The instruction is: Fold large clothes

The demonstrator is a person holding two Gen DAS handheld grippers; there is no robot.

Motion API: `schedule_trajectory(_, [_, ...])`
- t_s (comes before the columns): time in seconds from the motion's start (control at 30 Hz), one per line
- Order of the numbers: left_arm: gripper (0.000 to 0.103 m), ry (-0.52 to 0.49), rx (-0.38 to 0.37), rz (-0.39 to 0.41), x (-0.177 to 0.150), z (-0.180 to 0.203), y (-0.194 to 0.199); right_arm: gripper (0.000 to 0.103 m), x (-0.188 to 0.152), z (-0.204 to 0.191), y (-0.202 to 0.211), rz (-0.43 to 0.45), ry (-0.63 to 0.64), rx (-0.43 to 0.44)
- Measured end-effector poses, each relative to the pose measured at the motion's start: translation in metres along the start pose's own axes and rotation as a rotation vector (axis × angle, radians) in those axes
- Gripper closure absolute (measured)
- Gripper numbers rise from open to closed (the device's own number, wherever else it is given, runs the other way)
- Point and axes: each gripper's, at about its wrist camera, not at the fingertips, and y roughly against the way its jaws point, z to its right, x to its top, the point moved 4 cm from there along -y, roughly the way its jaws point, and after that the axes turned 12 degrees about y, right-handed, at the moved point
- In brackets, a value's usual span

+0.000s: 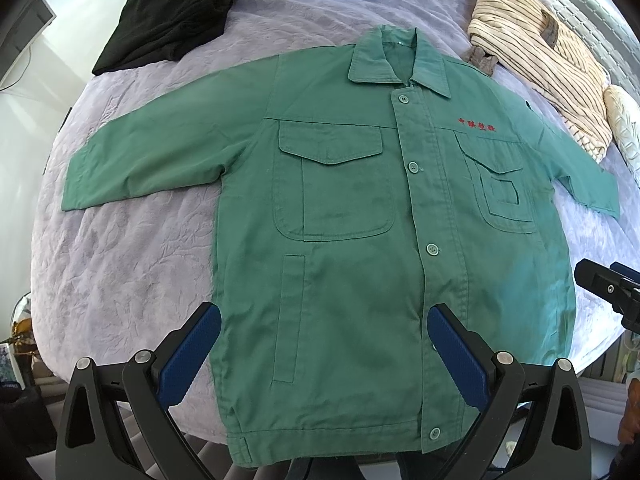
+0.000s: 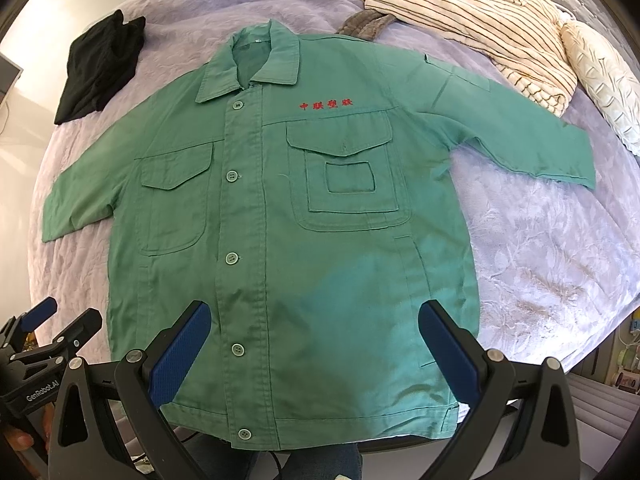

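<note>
The jacket (image 1: 352, 240) in the middle of the frame is plain green, with matching green buttons (image 1: 432, 249) and red stitched characters (image 2: 325, 105) on its chest. The bed cover (image 1: 128, 264) beneath is pale lilac with a raised leafy pattern. At upper left lies a black garment (image 1: 168, 16); at upper right, a cream blanket (image 2: 472, 16) with thin brown stripes. The fingers (image 1: 192, 356) have blue ribbed pads on black frames.
</note>
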Motion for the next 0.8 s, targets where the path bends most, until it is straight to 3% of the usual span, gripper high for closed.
schedule_trajectory(0.8, [0.0,0.0,0.003,-0.006,-0.0033,0.001,-0.0009,0.0,-0.0011,-0.0006,0.0001,0.0,0.0,0.0])
